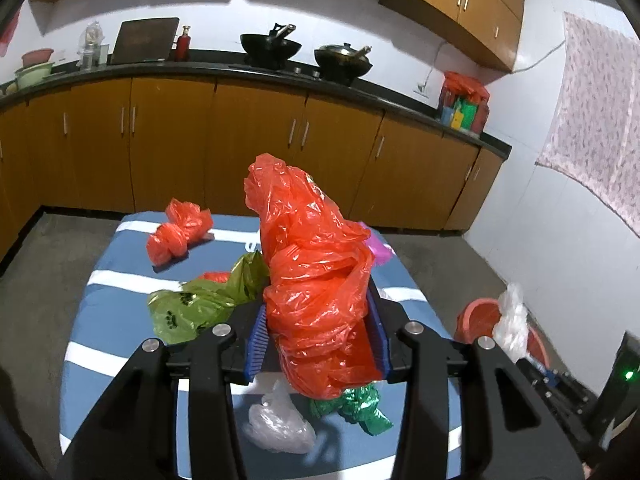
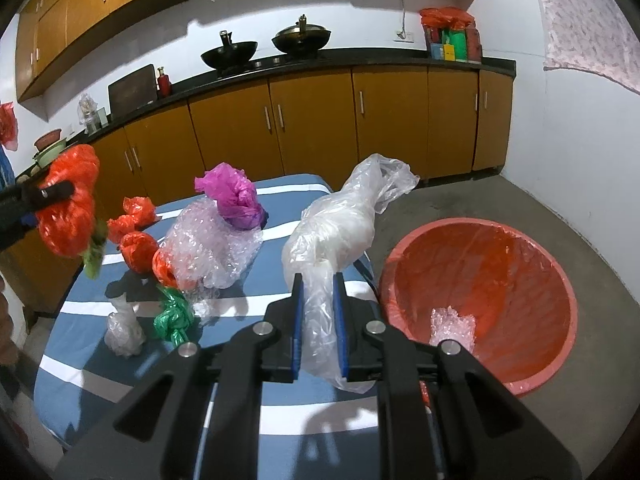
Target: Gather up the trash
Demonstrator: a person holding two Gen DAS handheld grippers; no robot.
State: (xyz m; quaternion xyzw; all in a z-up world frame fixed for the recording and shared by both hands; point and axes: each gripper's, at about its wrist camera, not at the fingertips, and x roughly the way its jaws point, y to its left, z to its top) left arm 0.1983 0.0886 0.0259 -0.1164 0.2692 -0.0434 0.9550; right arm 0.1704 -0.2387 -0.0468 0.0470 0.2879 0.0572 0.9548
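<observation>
Aloft, left hand-held gripper point(image 1: 320, 344) clamps red bag point(image 1: 316, 280) — level

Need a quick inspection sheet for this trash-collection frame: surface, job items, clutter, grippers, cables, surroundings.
Surface: blue striped table, littered.
Job's things: red bin on the floor beside the table, clear scrap inside; red bags, purple bag, bubble wrap, green bag on the table.
Clutter: nothing seen.
Grippers: left gripper shut on orange bag; right gripper shut on clear bag.
Cables: wall cord.
Surroundings: cabinets, woks.
</observation>
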